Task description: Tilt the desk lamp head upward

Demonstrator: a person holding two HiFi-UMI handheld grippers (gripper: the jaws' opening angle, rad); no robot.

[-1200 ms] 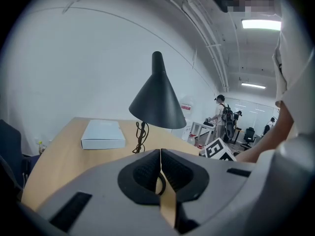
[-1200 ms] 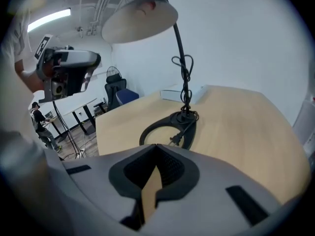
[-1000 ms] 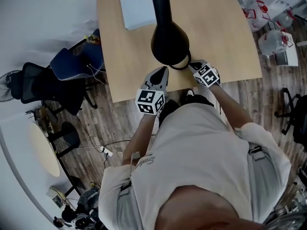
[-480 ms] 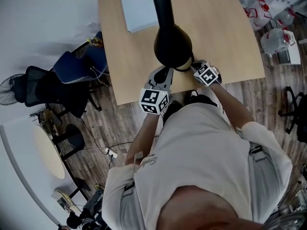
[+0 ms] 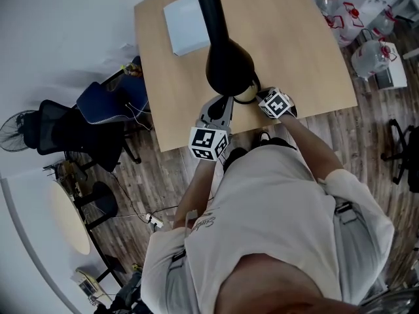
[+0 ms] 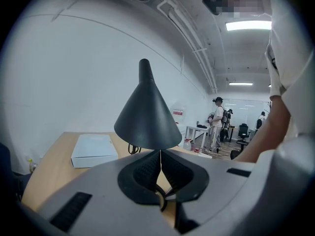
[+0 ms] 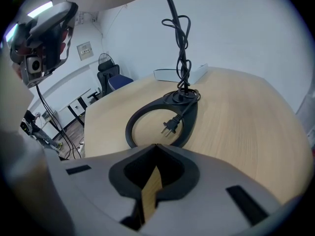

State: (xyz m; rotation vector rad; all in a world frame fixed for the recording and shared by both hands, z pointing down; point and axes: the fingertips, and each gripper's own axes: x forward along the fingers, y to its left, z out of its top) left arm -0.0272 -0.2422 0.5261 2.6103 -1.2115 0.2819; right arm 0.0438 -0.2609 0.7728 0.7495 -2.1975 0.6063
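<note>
**So, nothing grabbed at this point**

Head view first: the black cone-shaped desk lamp head hangs over the near side of the light wooden worktop, with a flat white box further back. The left gripper and right gripper both sit close under the cone at the worktop's near edge.

Left gripper view: its jaws are pressed together with nothing between them. The cone rises right beyond their tips.

Right gripper view: the jaws meet at the tips, with just a sliver of worktop showing lower down, so they're empty too. Ahead lies the lamp's black ring-shaped base, with a black plug inside the ring and black cord twisted round the stem.
</note>
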